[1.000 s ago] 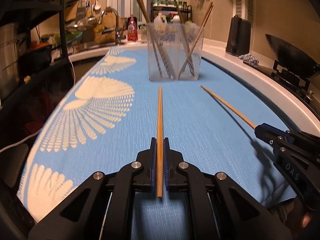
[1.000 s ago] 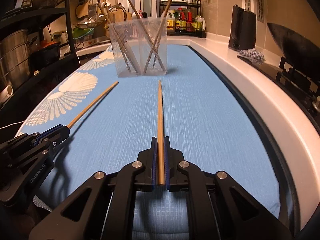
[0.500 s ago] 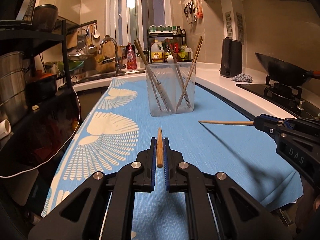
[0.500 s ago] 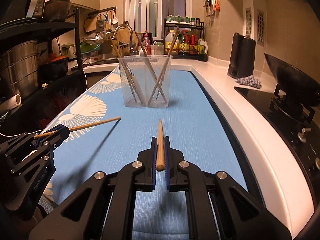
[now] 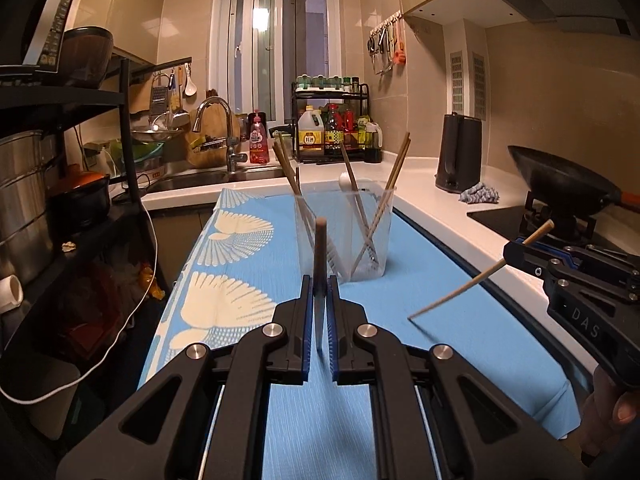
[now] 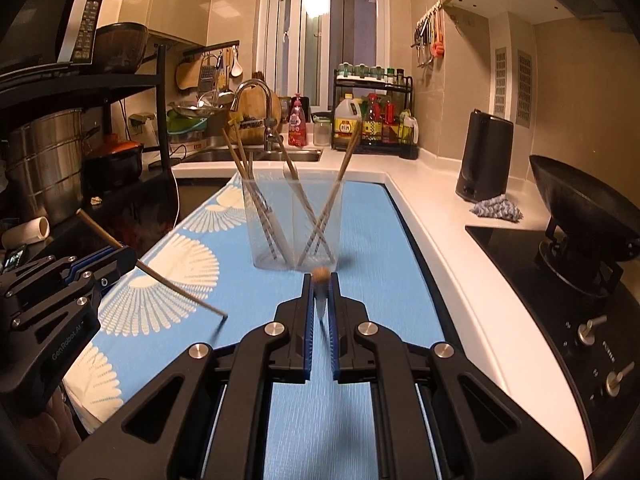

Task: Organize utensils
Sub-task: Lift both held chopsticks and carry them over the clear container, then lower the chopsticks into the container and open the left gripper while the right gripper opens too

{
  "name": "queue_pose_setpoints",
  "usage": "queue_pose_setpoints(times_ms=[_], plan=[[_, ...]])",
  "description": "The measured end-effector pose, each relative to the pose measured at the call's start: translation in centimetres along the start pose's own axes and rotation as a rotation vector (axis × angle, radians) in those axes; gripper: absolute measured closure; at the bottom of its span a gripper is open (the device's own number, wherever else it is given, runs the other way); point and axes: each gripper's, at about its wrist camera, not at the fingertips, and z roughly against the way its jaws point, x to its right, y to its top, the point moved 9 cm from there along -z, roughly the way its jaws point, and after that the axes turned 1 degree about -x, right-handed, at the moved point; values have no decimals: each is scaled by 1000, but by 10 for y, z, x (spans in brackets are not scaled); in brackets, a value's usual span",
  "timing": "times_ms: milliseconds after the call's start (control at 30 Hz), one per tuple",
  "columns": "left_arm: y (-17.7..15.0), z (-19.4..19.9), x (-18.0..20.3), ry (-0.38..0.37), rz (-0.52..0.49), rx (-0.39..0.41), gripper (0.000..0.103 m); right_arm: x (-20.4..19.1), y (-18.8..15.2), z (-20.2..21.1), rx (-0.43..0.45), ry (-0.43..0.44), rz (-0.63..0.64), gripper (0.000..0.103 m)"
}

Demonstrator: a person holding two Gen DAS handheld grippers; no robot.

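Note:
My left gripper is shut on a wooden chopstick, which stands nearly upright between the pads above the blue cloth. My right gripper is shut on a second chopstick, whose thick end faces the camera. Each gripper shows in the other's view: the right gripper with its slanting chopstick, and the left gripper with its chopstick. Both thin tips hang over the cloth. Ahead stands a clear container holding several chopsticks.
A black rack with pots lines the left side. The sink and faucet lie beyond the cloth, beside a condiment rack. On the right stand a black kettle, a rag and a wok on the stove.
Both grippers have risen, lifting their chopsticks off the cloth. The chopsticks lay flat pointing forward before; they now tilt with thin tips hanging down. More of the kitchen shows.

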Motion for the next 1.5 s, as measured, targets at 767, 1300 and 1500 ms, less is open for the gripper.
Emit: queue_pose_setpoints(times_ms=[767,1300,1500], plan=[[197,-64,-25,-190,105,-41,96,6,228,-41,129,147,12,96],[153,-193,-1,-216,49,-198,94,1,180,-160,-46,112,50,92],[185,-142,-15,-214,47,-55,63,14,184,-130,7,95,27,70]])
